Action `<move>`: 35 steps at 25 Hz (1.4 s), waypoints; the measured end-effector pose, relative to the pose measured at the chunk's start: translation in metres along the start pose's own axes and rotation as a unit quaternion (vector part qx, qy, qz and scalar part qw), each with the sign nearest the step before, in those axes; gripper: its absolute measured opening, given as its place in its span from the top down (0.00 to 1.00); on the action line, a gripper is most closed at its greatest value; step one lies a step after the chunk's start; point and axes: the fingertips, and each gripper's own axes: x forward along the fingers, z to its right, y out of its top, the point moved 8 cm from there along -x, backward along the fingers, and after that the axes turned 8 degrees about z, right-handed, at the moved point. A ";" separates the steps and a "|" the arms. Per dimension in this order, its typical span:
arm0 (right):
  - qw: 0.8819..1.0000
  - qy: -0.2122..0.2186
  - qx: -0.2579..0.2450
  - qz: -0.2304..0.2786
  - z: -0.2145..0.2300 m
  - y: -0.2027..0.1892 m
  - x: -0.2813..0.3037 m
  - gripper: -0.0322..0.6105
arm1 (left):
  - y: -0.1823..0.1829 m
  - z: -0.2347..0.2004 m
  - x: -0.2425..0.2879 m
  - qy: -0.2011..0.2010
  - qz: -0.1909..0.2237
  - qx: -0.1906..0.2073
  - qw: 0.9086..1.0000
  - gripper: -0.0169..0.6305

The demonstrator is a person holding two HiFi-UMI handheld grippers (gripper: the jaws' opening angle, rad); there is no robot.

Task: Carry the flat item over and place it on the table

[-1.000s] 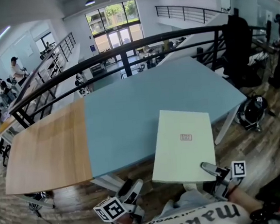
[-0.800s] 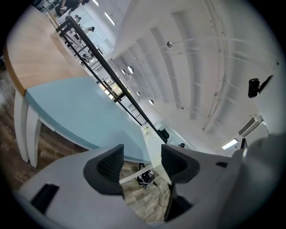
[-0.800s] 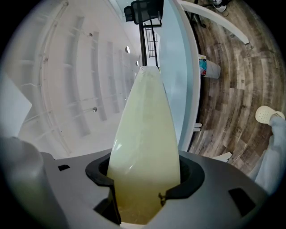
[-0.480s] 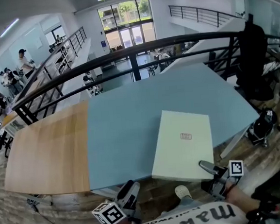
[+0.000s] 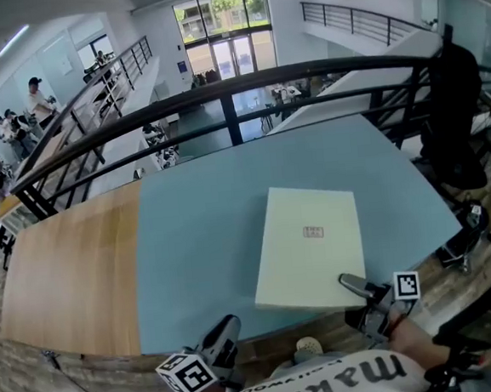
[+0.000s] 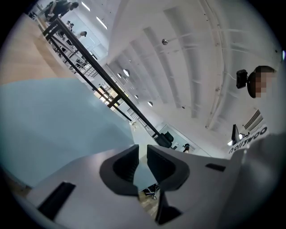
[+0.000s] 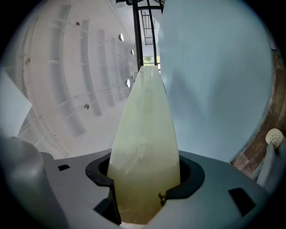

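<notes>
A flat pale green box point(image 5: 309, 243) with a small label lies out over the blue table top point(image 5: 194, 238), its near edge close to the table's front edge. Whether it rests on the surface I cannot tell. My right gripper point(image 5: 352, 285) is shut on the box's near right corner; in the right gripper view the box point(image 7: 144, 125) fills the gap between the jaws of that gripper point(image 7: 145, 178). My left gripper point(image 5: 224, 329) hangs below the table's front edge, apart from the box. Its jaws are closing to a narrow gap with nothing between them point(image 6: 143, 151).
The table's left part is bare wood point(image 5: 64, 275). A black railing point(image 5: 219, 91) runs behind the table. A dark chair with a coat point(image 5: 452, 113) stands at the right, and a bag point(image 5: 463, 236) lies on the floor below it. People point(image 5: 36, 98) are far off at the left.
The box has moved farther in over the blue table with the right gripper still holding it. The left gripper's jaws have come together from wide open.
</notes>
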 end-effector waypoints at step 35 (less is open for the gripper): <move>0.998 -0.043 0.009 -0.034 0.039 0.190 0.086 0.50 | -0.017 -0.008 0.144 0.141 0.031 -0.002 0.989 0.95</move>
